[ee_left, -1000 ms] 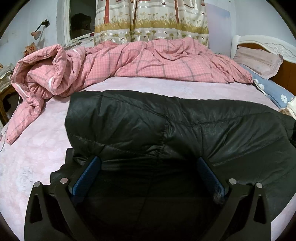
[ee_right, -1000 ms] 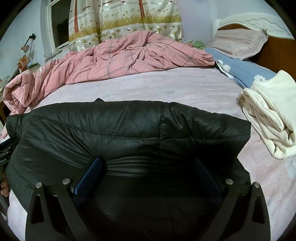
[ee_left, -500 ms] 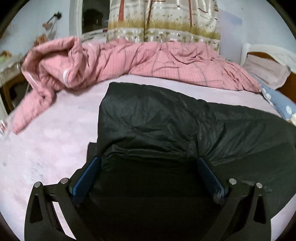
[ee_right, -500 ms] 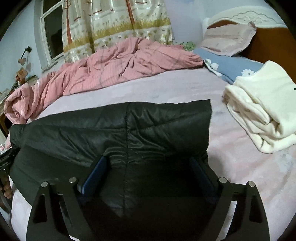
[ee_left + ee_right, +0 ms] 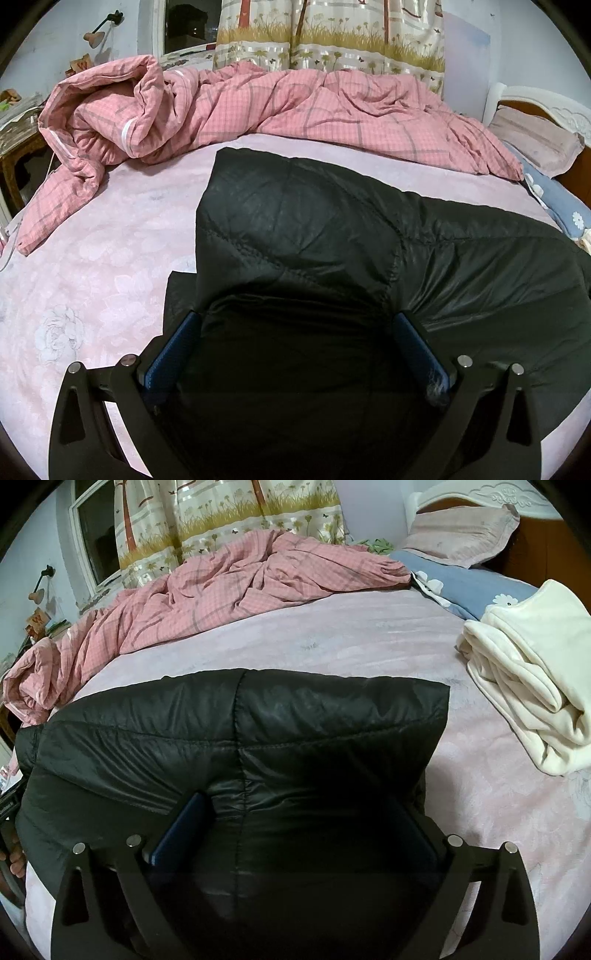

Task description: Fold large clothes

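A black quilted puffer jacket (image 5: pixel 314 229) lies folded on the pink flowered bed sheet (image 5: pixel 110 240). In the left wrist view my left gripper (image 5: pixel 295 317) stands wide over the jacket's near part, with dark fabric between its blue pads (image 5: pixel 173 350). The same jacket (image 5: pixel 295 716) fills the middle of the right wrist view. My right gripper (image 5: pixel 299 801) sits low on it and its jaws are opening, with a puffy fold between the fingers (image 5: pixel 181 827). No pad visibly pinches the cloth.
A crumpled pink checked quilt (image 5: pixel 295 103) runs along the far side of the bed. A folded cream garment (image 5: pixel 528 672) lies at the right, beside a blue flowered pillow (image 5: pixel 472 583) and the headboard. A wooden nightstand (image 5: pixel 18 147) stands at the left. A person's fingers (image 5: pixel 14 860) show at the left edge.
Both views have slid sideways and rolled a little. The jacket's folded flap now lies flatter and reaches farther up the bed, and its right edge sits nearer the right gripper.
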A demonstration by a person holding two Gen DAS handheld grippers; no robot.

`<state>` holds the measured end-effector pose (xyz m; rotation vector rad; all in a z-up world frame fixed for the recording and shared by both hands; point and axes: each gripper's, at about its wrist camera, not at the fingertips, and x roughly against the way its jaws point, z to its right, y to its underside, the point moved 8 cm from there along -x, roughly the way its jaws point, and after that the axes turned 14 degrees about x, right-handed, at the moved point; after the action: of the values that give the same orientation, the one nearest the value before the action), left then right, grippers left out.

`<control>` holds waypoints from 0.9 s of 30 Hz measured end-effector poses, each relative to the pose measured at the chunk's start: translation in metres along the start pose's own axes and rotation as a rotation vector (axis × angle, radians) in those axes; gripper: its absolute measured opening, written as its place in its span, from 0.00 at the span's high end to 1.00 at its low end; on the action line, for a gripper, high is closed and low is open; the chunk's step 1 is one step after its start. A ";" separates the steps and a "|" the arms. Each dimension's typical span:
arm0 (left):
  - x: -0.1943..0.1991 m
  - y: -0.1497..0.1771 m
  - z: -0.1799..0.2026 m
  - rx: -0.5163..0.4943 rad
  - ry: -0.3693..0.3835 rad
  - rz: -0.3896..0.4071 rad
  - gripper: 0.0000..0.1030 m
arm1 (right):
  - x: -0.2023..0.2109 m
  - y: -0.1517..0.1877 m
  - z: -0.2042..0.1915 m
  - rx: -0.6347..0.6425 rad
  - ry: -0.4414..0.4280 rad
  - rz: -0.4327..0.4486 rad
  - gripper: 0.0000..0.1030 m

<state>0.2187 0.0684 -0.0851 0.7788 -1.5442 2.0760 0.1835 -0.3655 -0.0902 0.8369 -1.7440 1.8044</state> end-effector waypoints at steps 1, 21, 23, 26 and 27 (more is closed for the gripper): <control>0.005 -0.002 -0.002 0.008 -0.002 0.020 0.00 | 0.003 0.000 0.001 -0.004 0.006 0.016 0.03; 0.101 0.077 0.037 0.088 0.252 -0.126 0.01 | 0.120 0.090 -0.042 -0.303 -0.157 0.043 0.00; 0.088 0.086 0.038 0.103 0.257 -0.188 0.01 | 0.109 0.093 -0.050 -0.308 -0.214 -0.006 0.00; 0.073 0.091 0.034 0.173 0.281 -0.248 0.01 | 0.096 0.098 -0.055 -0.305 -0.201 -0.031 0.00; 0.071 0.089 0.032 0.190 0.290 -0.242 0.01 | 0.095 0.097 -0.057 -0.288 -0.185 -0.021 0.00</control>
<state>0.1146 0.0133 -0.0941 0.6569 -1.0575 2.0652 0.0429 -0.3207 -0.0893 0.9180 -2.0421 1.4524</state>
